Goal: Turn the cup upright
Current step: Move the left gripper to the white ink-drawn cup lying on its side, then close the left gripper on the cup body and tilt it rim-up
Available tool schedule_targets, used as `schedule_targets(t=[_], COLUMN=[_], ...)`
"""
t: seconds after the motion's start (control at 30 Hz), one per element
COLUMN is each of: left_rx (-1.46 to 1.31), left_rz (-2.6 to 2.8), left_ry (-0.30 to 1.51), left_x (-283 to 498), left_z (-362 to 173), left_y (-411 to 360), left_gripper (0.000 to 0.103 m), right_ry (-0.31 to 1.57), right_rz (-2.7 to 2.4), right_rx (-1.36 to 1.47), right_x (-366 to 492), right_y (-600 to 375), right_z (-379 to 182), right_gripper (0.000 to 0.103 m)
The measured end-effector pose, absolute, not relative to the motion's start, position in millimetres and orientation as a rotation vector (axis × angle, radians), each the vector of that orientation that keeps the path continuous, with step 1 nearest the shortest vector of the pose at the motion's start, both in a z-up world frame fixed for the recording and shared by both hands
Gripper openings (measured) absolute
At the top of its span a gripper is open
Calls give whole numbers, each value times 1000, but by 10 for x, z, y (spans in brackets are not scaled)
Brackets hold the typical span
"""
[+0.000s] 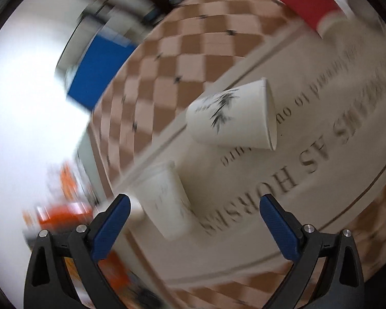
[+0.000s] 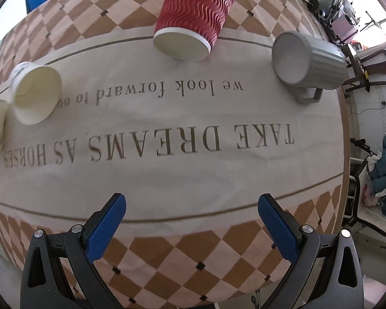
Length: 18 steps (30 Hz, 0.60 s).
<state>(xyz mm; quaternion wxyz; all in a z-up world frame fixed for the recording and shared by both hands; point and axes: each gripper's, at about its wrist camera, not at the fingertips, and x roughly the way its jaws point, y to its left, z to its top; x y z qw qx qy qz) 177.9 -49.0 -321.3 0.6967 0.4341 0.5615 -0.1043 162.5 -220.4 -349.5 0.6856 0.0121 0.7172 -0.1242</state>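
A checkered, lettered tablecloth (image 2: 193,170) bears two white paper cups (image 2: 36,92), a red cup (image 2: 195,18) and a grey mug (image 2: 308,61).

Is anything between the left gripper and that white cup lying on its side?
Yes. In the left wrist view, a second white cup stands just ahead of the open left gripper, between it and the tipped white cup farther along the tablecloth. It would need going around or over.
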Motion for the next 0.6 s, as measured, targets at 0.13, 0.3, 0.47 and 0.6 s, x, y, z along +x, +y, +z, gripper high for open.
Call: schedule_targets(t=[0.13, 0.3, 0.47, 0.6], left_rx=[1228, 1449, 1574, 1624], left_rz=[-384, -516, -594, -644], left_ry=[1169, 1062, 1005, 968], left_x=[1773, 1821, 1964, 2026], left_z=[-3391, -3583, -3753, -3865], left_y=[-639, -743, -825, -908], left_gripper=[102, 100, 76, 68], right_ry=[1635, 1659, 1672, 1688], right_rz=[-301, -330, -342, -343], right_rx=[48, 81, 97, 92], right_x=[1754, 1849, 1874, 1841], right_y=[-2285, -2406, -2506, -2547], right_z=[-3669, -3816, -3908, -3941], right_gripper=[103, 103, 103, 103])
